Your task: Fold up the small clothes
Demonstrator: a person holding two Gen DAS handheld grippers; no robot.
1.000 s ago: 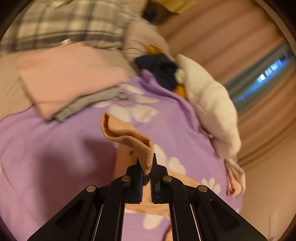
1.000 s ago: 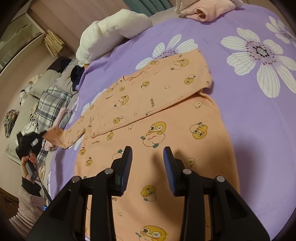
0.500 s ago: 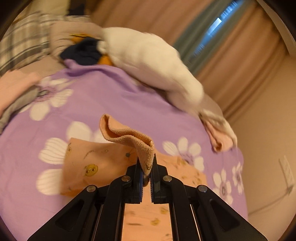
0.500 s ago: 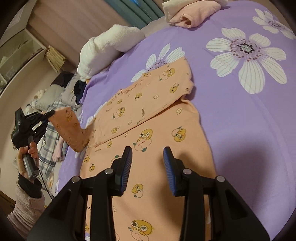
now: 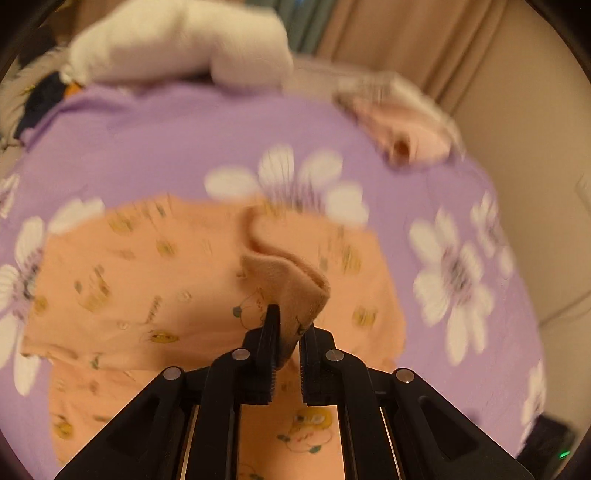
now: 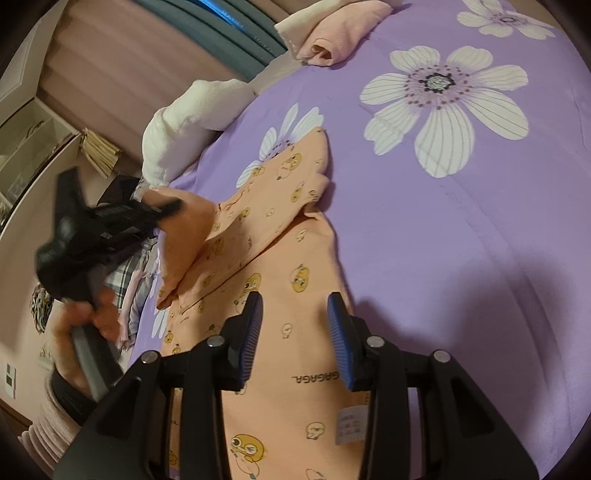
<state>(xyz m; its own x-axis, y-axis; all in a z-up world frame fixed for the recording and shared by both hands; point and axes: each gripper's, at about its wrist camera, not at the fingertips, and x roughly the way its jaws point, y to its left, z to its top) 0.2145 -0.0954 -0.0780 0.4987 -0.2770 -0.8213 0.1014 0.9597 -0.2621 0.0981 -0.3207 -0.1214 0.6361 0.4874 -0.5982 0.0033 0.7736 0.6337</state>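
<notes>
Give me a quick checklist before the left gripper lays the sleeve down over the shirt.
1. Left gripper clamped on the sleeve: ok.
2. Sleeve lifted over the shirt: ok.
3. Other sleeve already folded across the shirt: ok.
4. Right gripper open, holding nothing: ok.
5. Shirt body flat on the bedspread: ok where visible.
6. Where the cuff will land: cannot tell, left view is blurred.

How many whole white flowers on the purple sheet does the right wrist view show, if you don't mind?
2 whole flowers: a large one right of the orange garment, another at the top edge. A third is partly covered.
</notes>
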